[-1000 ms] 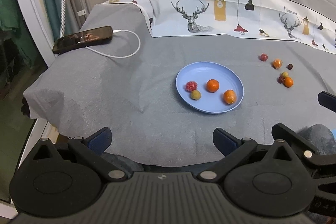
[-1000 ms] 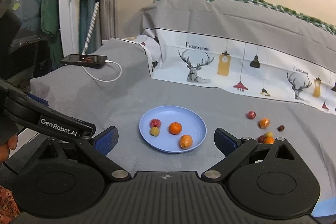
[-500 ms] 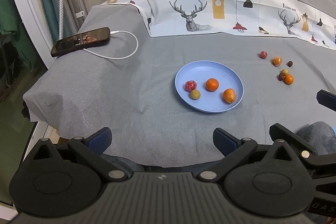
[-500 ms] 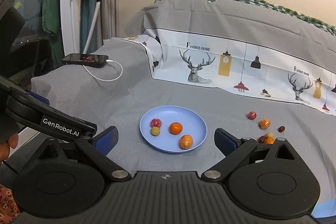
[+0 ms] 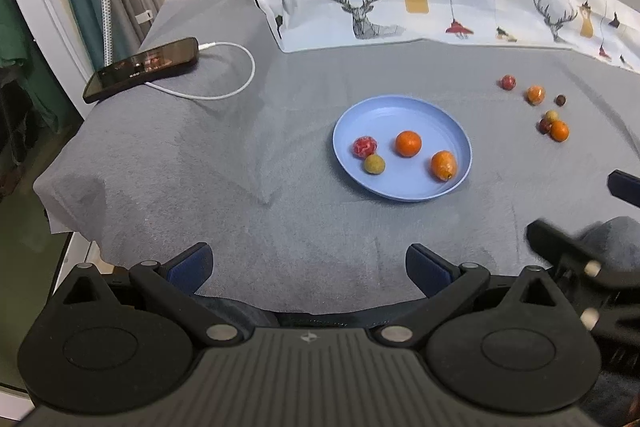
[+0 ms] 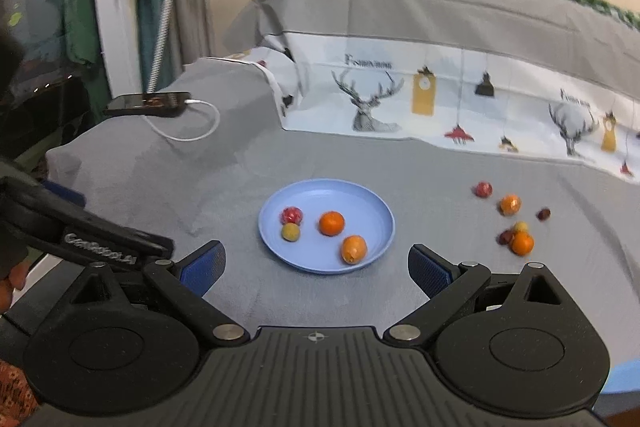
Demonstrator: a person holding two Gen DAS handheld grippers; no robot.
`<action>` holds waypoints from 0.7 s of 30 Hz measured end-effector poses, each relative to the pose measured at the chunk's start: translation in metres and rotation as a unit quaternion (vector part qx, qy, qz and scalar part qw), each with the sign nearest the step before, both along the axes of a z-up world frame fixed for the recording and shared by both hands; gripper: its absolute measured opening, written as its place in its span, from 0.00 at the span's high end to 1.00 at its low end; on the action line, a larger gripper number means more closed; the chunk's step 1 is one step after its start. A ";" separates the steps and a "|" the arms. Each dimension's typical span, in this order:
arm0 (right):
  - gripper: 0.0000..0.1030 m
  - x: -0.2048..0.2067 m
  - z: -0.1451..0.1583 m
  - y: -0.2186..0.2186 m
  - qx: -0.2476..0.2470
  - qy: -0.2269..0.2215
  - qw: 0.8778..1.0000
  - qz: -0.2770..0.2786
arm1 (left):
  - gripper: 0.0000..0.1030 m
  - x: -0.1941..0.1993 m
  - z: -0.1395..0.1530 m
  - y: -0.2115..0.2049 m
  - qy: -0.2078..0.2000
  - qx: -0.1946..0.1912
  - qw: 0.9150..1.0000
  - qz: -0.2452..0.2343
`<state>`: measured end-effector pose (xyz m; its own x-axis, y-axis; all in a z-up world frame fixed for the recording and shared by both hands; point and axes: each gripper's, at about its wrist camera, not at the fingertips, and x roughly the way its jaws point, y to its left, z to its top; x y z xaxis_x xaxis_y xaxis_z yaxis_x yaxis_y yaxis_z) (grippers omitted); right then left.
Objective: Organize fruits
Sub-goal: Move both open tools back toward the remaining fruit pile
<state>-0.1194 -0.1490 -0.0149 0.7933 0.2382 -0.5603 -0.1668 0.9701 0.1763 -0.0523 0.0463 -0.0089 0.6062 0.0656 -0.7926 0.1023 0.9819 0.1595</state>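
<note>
Our blue plate (image 5: 400, 115) holds four fruits. Six loose fruits (image 6: 510, 205) lie right of it, well beyond both wide-open hand-held grippers: left (image 5: 308, 265), right (image 6: 316, 265).

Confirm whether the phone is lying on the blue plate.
No. The phone lies on the grey cloth, well left of the blue plate, which holds only fruit.

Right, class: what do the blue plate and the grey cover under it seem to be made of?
Blue plate: probably plastic, with an even pastel colour, a soft matte sheen and a thin moulded rim. Grey cover: woven fabric, matte, creased and draping over the edge.
</note>
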 end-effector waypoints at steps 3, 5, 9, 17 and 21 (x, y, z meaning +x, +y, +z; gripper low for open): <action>0.05 0.009 -0.010 -0.014 0.017 0.018 0.999 -0.035 | 0.00 0.010 -0.007 -0.003 0.014 0.009 1.000 -0.001; 0.05 0.015 -0.018 -0.027 0.030 0.030 0.997 -0.067 | 0.00 0.016 -0.010 -0.007 0.021 0.014 1.000 -0.005; 0.04 0.037 -0.042 -0.059 0.041 0.054 0.987 -0.149 | 0.00 0.030 -0.016 -0.020 0.035 0.020 0.999 -0.012; 0.04 0.110 -0.111 -0.137 0.007 0.073 0.946 -0.316 | 0.00 0.070 -0.020 -0.055 0.064 0.013 0.998 -0.020; 0.04 0.150 -0.150 -0.166 -0.008 0.085 0.932 -0.353 | 0.00 0.093 -0.020 -0.075 0.066 0.015 0.998 -0.018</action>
<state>0.0307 -0.3153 -0.1653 0.6490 -0.3192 -0.6906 0.5434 0.8298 0.1271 0.0409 -0.0292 -0.0288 0.4989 0.0712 -0.8637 0.1598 0.9720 0.1724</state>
